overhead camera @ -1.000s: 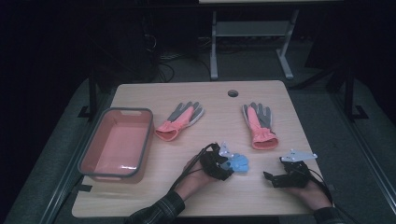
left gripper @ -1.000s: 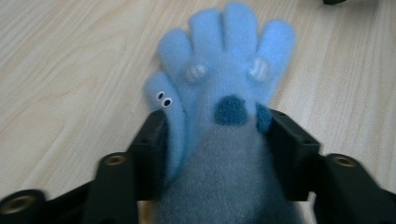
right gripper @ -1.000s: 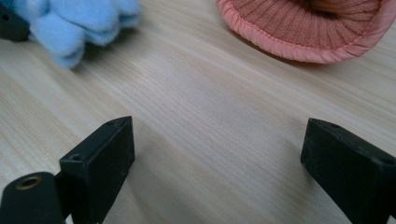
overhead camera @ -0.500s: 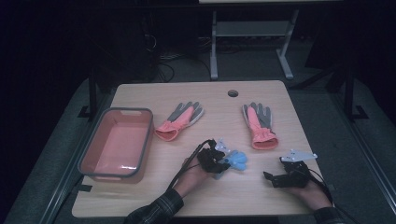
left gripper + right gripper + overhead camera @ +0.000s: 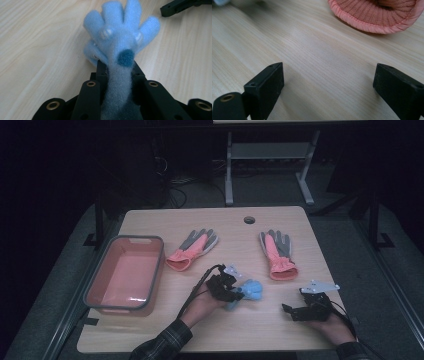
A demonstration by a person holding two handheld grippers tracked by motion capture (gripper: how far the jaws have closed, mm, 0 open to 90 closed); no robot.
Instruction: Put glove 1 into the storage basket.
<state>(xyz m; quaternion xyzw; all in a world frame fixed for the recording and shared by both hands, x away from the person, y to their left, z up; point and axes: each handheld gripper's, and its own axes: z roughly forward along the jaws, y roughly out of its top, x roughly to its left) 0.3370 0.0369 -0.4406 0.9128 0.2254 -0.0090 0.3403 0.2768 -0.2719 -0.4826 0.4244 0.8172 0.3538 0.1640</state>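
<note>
- Two grippers are at work near the front of the table (image 5: 165,330); the left gripper (image 5: 239,292) has just been closing, and its jaws now pinch the blue fuzzy toy (image 5: 248,291) by its narrow stalk.
- In the left gripper view the toy (image 5: 122,42) stands up between the black jaws, its stubby lobes fanned out above them and a darker blue spot facing the camera; the fabric is squeezed thin where the jaws meet it.
- Compared with a second ago, the toy has gone from lying loose by the open jaws to being clamped, while the hand itself has hardly shifted.
- I read that as the grasp being made: the toy seems ready to be lifted, and the tub looks the likely place for it, though that is a guess.
- The right gripper (image 5: 296,310) rests near the table's front right corner with its jaws wide apart and nothing between them; in its own view only bare wood lies between the jaws, with the cuff of the right glove (image 5: 377,13) beyond.
- One container is on the table: a pink tub (image 5: 99,285) with a grey rim at the left side. Nothing is in it.
- Two pink-and-grey gloves lie flat farther back, the left glove (image 5: 192,249) just beside the tub, the right one (image 5: 277,252) well apart from it.
</note>
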